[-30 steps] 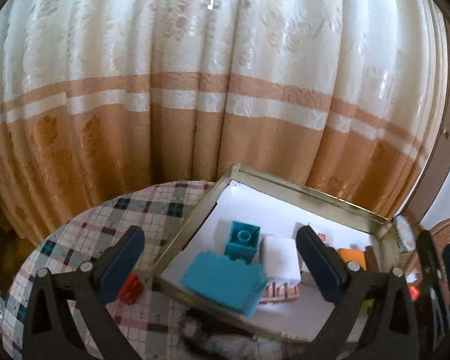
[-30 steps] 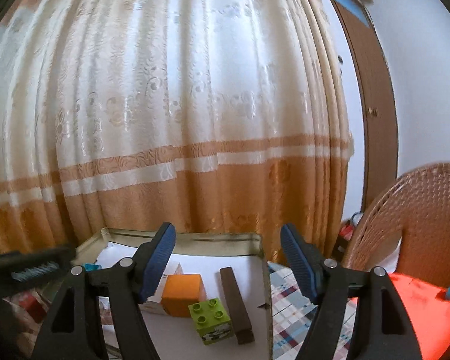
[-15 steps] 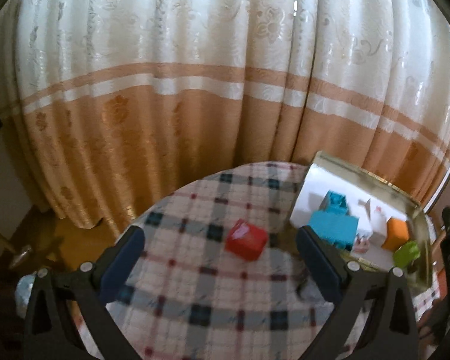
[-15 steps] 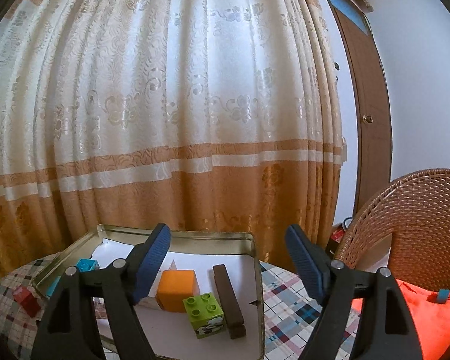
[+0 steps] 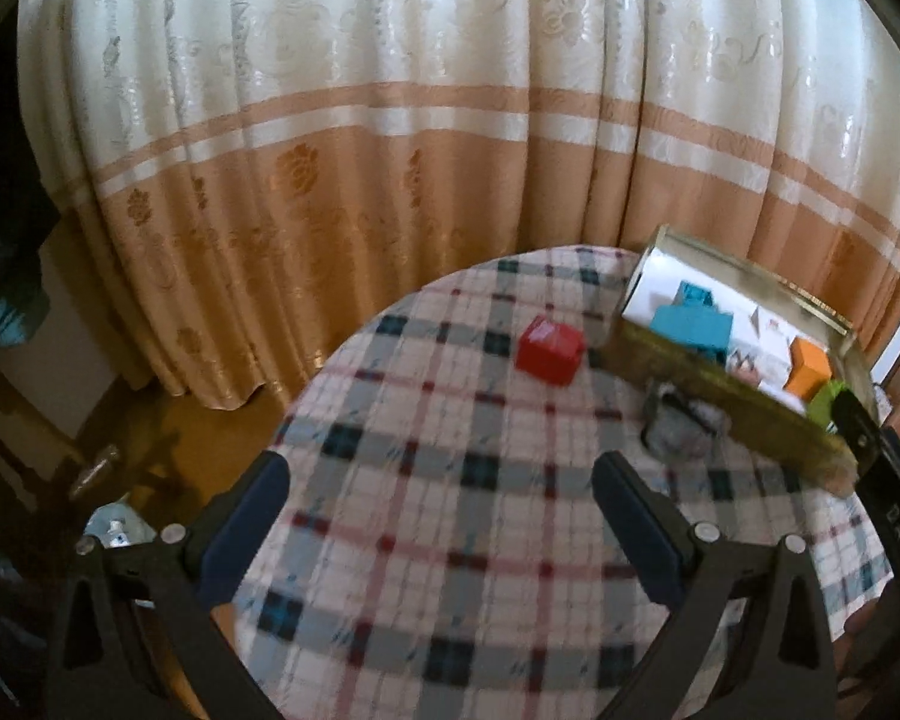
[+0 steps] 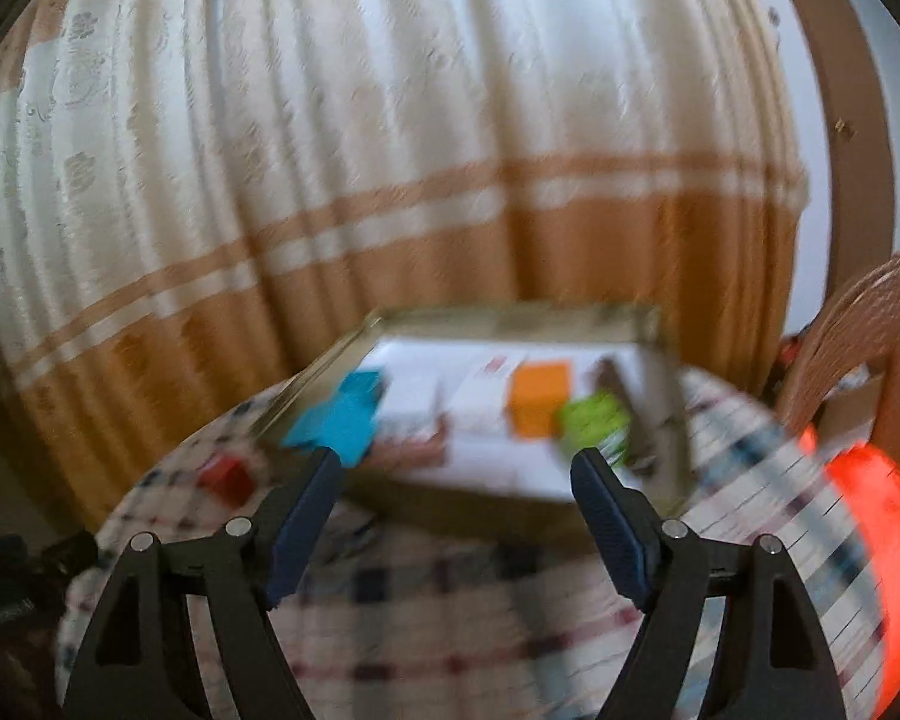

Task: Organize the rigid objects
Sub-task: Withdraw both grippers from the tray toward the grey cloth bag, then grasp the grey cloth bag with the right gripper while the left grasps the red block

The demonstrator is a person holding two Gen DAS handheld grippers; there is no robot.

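Black-fingered, the left gripper (image 5: pixel 441 516) hangs wide open and empty over the checked tablecloth (image 5: pixel 426 540), and the right gripper (image 6: pixel 453 492) also gapes with nothing between its jaws. Beyond lies one red block (image 5: pixel 549 350), alone on the cloth just beside the tin tray (image 5: pixel 714 387). Farther in, blue, orange and green blocks already sit inside; the red one looks like the last to go.
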